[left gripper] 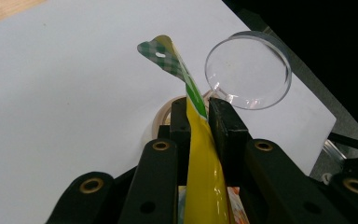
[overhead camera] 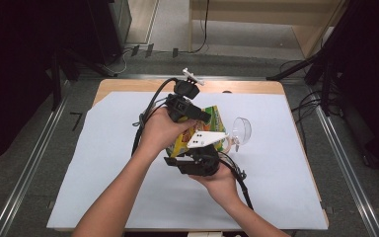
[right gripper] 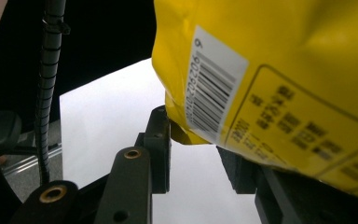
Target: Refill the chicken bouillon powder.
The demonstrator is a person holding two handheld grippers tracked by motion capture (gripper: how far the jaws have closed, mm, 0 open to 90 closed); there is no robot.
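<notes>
Snack packet [overhead camera: 197, 132], yellow and green, is held above the white-covered surface [overhead camera: 103, 163], just left of a clear plastic cup [overhead camera: 242, 130] lying on its side; the left tool [left gripper: 199, 119] pinches the packet's thin sealed edge, jaws pressed against the foil from both sides, the checked green top rising beyond them toward the cup; the right tool [right gripper: 193, 140] sits at the packet's bottom corner beside the barcode, jaws spread, the corner reaching between them.

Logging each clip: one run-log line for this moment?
left claw: shut on bag top | right claw: at bag bottom, grip unclear | cup: lying beside
</notes>
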